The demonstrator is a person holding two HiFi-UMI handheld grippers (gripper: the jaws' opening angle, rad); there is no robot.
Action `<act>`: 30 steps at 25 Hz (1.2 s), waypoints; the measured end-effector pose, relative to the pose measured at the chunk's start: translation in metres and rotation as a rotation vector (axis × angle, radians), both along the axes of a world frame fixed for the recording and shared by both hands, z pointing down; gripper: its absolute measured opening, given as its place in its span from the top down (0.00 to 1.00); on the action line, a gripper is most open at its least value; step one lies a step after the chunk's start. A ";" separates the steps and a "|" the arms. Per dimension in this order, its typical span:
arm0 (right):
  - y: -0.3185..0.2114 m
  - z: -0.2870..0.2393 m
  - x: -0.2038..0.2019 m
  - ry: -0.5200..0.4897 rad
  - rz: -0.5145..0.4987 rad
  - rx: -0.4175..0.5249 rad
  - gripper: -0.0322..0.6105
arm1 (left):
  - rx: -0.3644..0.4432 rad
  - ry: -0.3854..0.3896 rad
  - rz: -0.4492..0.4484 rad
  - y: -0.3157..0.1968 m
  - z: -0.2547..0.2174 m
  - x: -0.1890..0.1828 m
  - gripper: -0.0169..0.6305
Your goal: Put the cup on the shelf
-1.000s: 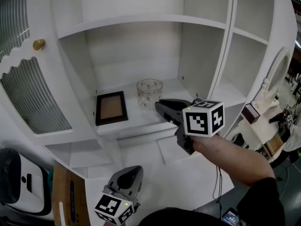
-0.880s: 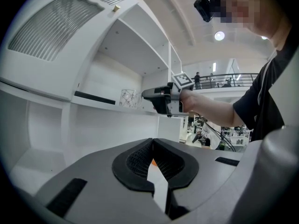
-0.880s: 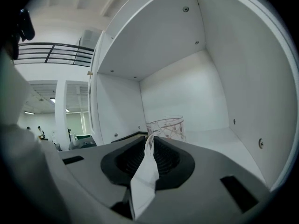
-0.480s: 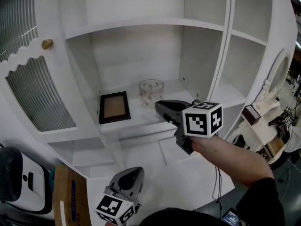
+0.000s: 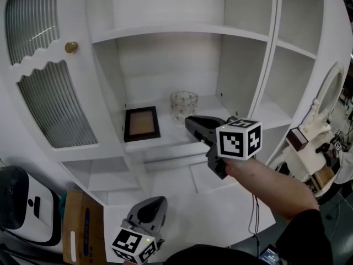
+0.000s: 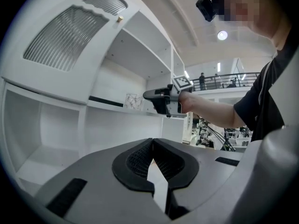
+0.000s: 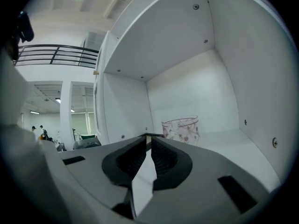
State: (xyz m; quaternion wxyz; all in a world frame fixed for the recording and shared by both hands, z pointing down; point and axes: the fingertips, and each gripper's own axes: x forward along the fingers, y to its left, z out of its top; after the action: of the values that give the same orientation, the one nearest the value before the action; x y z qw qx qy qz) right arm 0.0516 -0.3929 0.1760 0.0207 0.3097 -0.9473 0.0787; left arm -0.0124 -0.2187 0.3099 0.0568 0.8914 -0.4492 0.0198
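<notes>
Two grippers show in the head view. My right gripper [image 5: 190, 121] reaches in from the right toward mid-frame. Its dark jaws point at the clear glass cup with a red floral print [image 5: 183, 105], near it but apart. That cup stands upright on the white cabinet shelf [image 5: 165, 137] at centre frame, in the open compartment. It is just right of a black-framed picture with a brown panel [image 5: 142, 123], which lies flat on the same board. A ribbed glass cabinet door [image 5: 55, 106] with a small brass knob [image 5: 70, 47] fills the upper left. My left gripper [image 5: 158, 202] hangs low at bottom centre, well away from the shelf, with a brown cardboard box [image 5: 83, 233] at lower left.

From the left gripper view, that gripper's jaws meet at the tips with nothing held. The cup shows small, left of centre, with the right gripper just to its right.

From the right gripper view, the jaws are drawn almost together, with only a thin slit between the tips and nothing in it. The cup stands free just right of centre on the shelf floor, beyond the tips.
</notes>
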 end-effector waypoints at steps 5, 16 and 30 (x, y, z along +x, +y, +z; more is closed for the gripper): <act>0.036 -0.007 0.001 -0.052 -0.022 0.055 0.89 | -0.021 0.002 -0.012 0.013 0.005 -0.014 0.95; 0.150 0.060 -0.001 -0.066 0.012 0.158 0.89 | -0.072 0.038 0.030 0.051 0.037 -0.053 0.95; 0.247 0.148 0.014 -0.071 -0.098 0.136 0.92 | -0.067 -0.020 -0.095 0.093 0.057 -0.060 0.95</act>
State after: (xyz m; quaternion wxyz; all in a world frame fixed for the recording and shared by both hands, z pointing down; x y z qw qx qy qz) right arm 0.0654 -0.1454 0.3239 -0.0302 0.2608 -0.9646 0.0242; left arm -0.0719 -0.1253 0.3666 0.0829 0.8666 -0.4904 0.0410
